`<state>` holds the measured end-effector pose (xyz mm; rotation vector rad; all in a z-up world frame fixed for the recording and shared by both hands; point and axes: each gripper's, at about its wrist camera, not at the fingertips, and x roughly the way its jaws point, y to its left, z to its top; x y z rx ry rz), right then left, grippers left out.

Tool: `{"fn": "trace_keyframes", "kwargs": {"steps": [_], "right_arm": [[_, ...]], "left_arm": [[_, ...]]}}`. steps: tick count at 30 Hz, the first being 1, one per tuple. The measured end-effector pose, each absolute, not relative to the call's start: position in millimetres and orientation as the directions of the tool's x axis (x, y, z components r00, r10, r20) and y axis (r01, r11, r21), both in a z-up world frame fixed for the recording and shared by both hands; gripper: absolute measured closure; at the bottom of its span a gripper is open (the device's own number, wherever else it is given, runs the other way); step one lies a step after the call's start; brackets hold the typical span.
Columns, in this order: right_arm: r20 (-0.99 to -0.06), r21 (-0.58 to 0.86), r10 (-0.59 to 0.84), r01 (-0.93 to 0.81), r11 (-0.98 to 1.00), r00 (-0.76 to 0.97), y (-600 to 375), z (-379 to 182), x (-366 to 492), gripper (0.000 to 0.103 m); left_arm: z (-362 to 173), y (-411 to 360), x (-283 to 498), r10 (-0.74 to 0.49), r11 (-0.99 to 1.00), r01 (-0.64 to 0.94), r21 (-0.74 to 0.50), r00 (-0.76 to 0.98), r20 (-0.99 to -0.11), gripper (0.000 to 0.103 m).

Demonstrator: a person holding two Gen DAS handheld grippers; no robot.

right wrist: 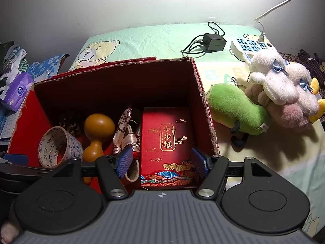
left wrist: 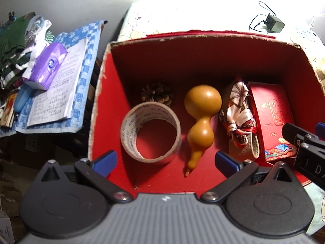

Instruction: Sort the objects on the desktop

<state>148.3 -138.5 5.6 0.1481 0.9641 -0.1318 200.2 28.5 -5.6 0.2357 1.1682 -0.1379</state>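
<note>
Cardboard is forming the open red box (left wrist: 105, 93) that is sitting on a surface covered in a pale green cloth (right wrist: 154, 38) printed with a bear. Inside it, five things are lying side by side: a tape roll (left wrist: 150, 132) standing on edge at the left, a pine cone (left wrist: 156, 94) just behind it, an orange-brown gourd (left wrist: 202, 120) in the middle with its stem pointing toward the camera, a slipper wrapped in a patterned scarf (left wrist: 239, 120), and a red gift box (right wrist: 168, 140) with gold lettering lying against the right wall.

The left hand-held gripper (left wrist: 165, 160) is hovering over the near edge of the box with its blue pads spread wide, gripping nothing; the tape roll and gourd are showing between them. The right hand-held gripper (right wrist: 163, 160) is likewise standing open and empty, its pads framing the near end of the red gift box without clearly touching it.

Outside the box, to its right, a green plush toy (right wrist: 237, 111) and a white plush toy (right wrist: 282, 81) are lying on the cloth. A charger (right wrist: 214, 41) and a power strip (right wrist: 251, 46) are resting farther back. A purple tissue pack (left wrist: 45, 65) is sitting on papers at the left.
</note>
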Motion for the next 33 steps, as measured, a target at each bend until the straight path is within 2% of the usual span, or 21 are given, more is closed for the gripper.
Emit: {"fn": "trace_keyframes", "kwargs": {"steps": [18, 33], "right_arm": [[-0.768, 0.080, -0.057, 0.184, 0.980, 0.638, -132, 32, 110, 0.036], [-0.758, 0.093, -0.055, 0.191, 0.977, 0.650, -128, 36, 63, 0.035]], "left_arm": [[34, 44, 146, -0.004, 0.966, 0.223, 0.129, 0.512, -0.859, 0.000], [13, 46, 108, -0.029, 0.956, 0.274, 0.102, 0.436, -0.899, 0.000]]}}
